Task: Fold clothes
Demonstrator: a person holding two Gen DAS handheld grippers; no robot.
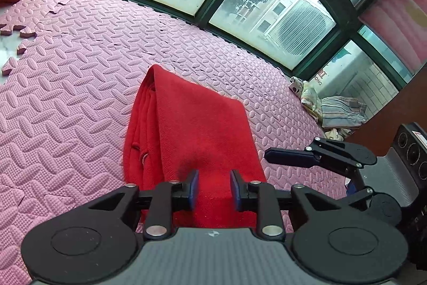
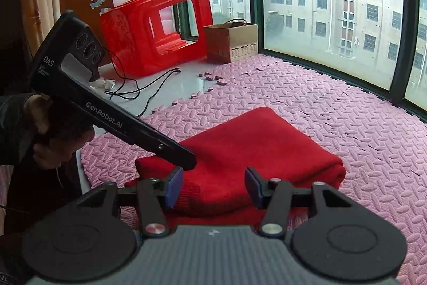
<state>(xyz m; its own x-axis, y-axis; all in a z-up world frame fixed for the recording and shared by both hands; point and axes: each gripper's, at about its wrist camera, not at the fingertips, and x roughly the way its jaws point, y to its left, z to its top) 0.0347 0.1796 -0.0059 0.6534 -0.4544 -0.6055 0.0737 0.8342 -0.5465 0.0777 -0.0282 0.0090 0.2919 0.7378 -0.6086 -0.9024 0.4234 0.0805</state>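
Observation:
A red garment (image 1: 197,130) lies folded into a long strip on the pink foam mat (image 1: 66,103). My left gripper (image 1: 214,187) is open just above the strip's near end, and red cloth shows between its blue pads. One black finger (image 1: 288,158) of the right gripper reaches in from the right, beside the garment's edge. In the right wrist view the red garment (image 2: 256,146) is a thick folded bundle. My right gripper (image 2: 213,187) stands open over its near edge. The left gripper (image 2: 184,160), held by a hand (image 2: 53,148), has its tip down on the garment's near left corner.
A cardboard box (image 2: 232,42) and a red plastic stool (image 2: 149,28) on its side stand by the window. A black cable (image 2: 149,87) trails over the white floor beside the mat's jagged edge. Striped folded clothes (image 1: 339,111) are piled in the far right corner.

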